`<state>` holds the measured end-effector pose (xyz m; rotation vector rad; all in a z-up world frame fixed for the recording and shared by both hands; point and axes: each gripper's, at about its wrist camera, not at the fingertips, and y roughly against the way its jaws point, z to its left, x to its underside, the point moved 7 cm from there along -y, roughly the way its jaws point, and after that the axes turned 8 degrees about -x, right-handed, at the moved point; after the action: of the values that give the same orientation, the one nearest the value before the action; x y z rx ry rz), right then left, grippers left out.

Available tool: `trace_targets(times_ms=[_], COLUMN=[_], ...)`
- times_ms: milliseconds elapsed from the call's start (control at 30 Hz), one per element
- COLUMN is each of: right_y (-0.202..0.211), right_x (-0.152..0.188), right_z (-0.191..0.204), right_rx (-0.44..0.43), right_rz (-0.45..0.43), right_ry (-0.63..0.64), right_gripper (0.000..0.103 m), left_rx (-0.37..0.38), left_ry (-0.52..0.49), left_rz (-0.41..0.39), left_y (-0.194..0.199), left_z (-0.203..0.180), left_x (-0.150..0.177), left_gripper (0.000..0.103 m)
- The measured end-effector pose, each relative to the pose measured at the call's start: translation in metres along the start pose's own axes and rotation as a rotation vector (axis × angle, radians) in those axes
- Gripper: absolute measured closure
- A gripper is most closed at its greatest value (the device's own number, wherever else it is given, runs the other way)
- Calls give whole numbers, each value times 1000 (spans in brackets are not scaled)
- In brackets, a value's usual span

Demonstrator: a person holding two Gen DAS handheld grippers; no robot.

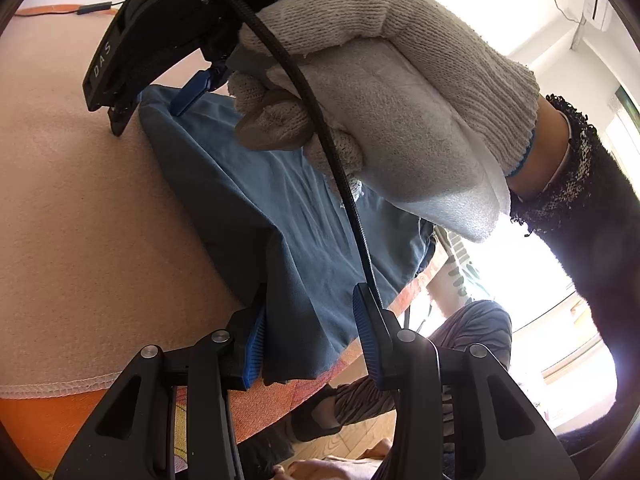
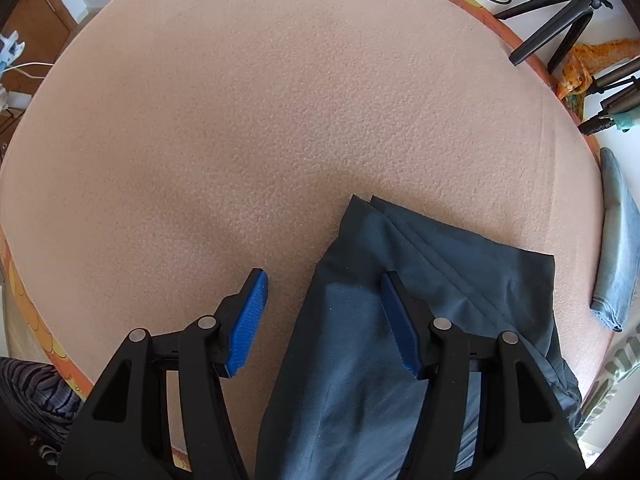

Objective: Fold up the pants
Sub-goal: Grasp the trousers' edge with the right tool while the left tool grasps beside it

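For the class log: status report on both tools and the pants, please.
Left tool open around pants edge. Right tool open, straddling the pants' side edge. Pants part-folded on blanket. Nothing in the way.

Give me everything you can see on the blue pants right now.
The blue pants look like thin, soft woven fabric, dusty blue-grey, creased. They lie folded in layers on the pink blanket, one end hanging over the table's near edge. The left gripper straddles that hanging edge, cloth between its pads. The right gripper points down over the other end, one finger above the cloth, one over bare blanket. Whether either pinches cannot be told.
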<state>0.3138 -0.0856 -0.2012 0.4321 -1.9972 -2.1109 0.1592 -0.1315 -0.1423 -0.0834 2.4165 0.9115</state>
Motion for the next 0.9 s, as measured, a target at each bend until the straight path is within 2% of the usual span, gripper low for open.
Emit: trace_targets(times_ms=[33, 133, 200, 300, 367, 433, 533, 600, 667, 700, 733, 767, 900], right_y=[0, 2, 4, 7, 15, 24, 37, 45, 53, 57, 62, 65, 88], right_x=[1, 3, 6, 6, 8, 12, 18, 23, 27, 28, 30, 33, 37], right_z=[-1, -9, -19, -24, -29, -37, -49, -55, -63, -66, -69, -70, -75], right_rx=[-15, -32, -27, -70, -108, -163, -216, -230, -254, -269, -279, -291, -341], right_rz=[1, -14, -29, -72, -120, -167, -219, -247, -273, -285, -299, -313, -377], right_ry=[-8, -21, -22, -58, -89, -135, -178, -192, -207, -214, -221, -229, -255], right_gripper=[48, 64, 83, 96, 98, 98, 99, 99, 99, 99, 99, 99, 99], left_rx=[-2, -9, -21, -45, -74, -112, -146, -116, -92, -78, -53, -42, -3], left_ry=[-5, -21, -29, -25, -11, 3, 33, 55, 47, 41, 37, 32, 3], left_rz=[0, 3, 3, 9, 10, 12, 33, 23, 30, 26, 26, 24, -35], left_y=[0, -1, -2, -2, 0, -1, -2, 2, 3, 3, 2, 2, 11], left_z=[-1, -8, -9, -7, -1, 5, 16, 18, 16, 13, 10, 6, -13], left_x=[0, 1, 3, 3, 4, 4, 8, 9, 10, 10, 10, 9, -3], left_gripper=[66, 66, 66, 65, 61, 51, 50, 50, 53, 62, 81, 86, 92])
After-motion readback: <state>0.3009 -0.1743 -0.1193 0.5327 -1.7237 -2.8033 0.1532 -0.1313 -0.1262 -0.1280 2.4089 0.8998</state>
